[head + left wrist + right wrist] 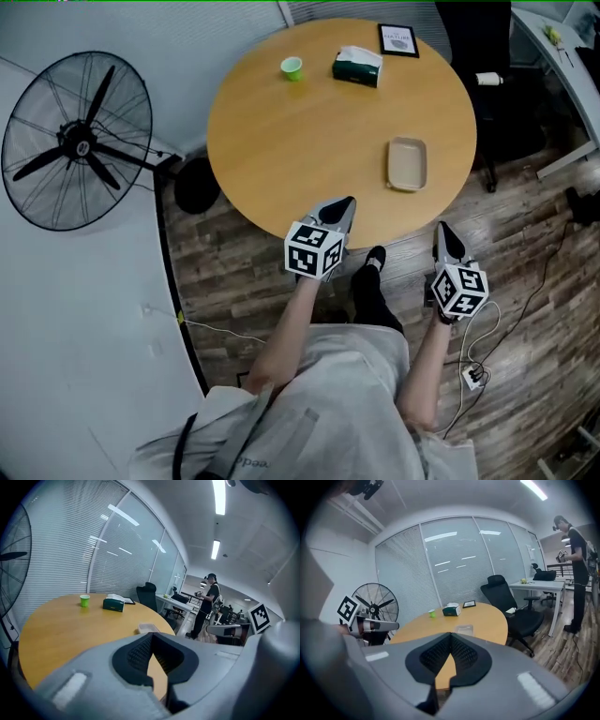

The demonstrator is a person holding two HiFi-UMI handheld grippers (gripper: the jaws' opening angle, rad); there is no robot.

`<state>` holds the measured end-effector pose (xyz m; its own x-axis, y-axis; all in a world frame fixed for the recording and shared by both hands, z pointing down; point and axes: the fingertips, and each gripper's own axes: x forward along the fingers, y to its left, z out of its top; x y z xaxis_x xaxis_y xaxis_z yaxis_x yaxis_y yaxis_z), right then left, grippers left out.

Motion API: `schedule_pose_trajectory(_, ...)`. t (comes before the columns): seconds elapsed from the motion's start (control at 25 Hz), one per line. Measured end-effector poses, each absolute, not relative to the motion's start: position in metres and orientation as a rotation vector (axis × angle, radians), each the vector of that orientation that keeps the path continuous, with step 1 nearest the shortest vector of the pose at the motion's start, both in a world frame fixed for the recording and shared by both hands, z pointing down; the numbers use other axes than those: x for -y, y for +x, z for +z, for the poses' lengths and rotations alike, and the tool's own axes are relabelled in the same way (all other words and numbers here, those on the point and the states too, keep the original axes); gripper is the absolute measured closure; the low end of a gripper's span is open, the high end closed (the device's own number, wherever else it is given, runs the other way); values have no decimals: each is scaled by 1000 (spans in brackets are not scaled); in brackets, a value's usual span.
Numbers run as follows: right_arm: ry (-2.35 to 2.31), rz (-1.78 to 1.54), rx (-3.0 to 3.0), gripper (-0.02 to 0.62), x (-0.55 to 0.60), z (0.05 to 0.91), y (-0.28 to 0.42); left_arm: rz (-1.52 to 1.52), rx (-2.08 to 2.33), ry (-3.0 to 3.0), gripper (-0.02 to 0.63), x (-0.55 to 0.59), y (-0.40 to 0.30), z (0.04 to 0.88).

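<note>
On the round wooden table [300, 141], not far ahead of me, lies a shallow beige plastic tray [407, 163]. I judge it light, stiff and slippery; its thin rim seems best to pinch. My left gripper [347, 202] and right gripper [442, 228] both have jaws closed together, empty.

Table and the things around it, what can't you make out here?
- Framed card: print too small in every view.
- Green cup: contents too small in the head view; gripper views show only its side.
- Tray: near edge hidden behind the left gripper's shut jaws in the left gripper view.
- Fan: cut off by the left gripper view's left edge.
</note>
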<state>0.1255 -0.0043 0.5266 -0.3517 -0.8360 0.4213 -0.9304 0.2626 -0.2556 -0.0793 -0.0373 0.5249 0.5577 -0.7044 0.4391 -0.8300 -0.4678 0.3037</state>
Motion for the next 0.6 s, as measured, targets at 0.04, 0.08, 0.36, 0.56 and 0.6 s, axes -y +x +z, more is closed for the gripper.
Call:
schedule_pose_trajectory(0.04, 1647, 699, 2325, 595, 15, 529, 127, 358, 1228, 2303, 599, 47, -75, 529)
schedule_pose_trajectory(0.08, 1637, 707, 2322, 597, 25, 531, 128, 370, 1222, 2296, 599, 56, -70, 533)
schedule_pose_trajectory(0.36, 1551, 776, 2315, 595, 75, 557, 128, 423, 1203, 2249, 599, 112, -47, 560)
schedule_pose_trajectory(0.56, 1475, 811, 2308, 595, 108, 581, 124, 467, 1201, 2224, 600, 142, -37, 577)
schedule_pose_trajectory(0.6, 1460, 812, 2309, 595, 114, 583, 123, 477, 1198, 2216, 600, 148, -36, 581)
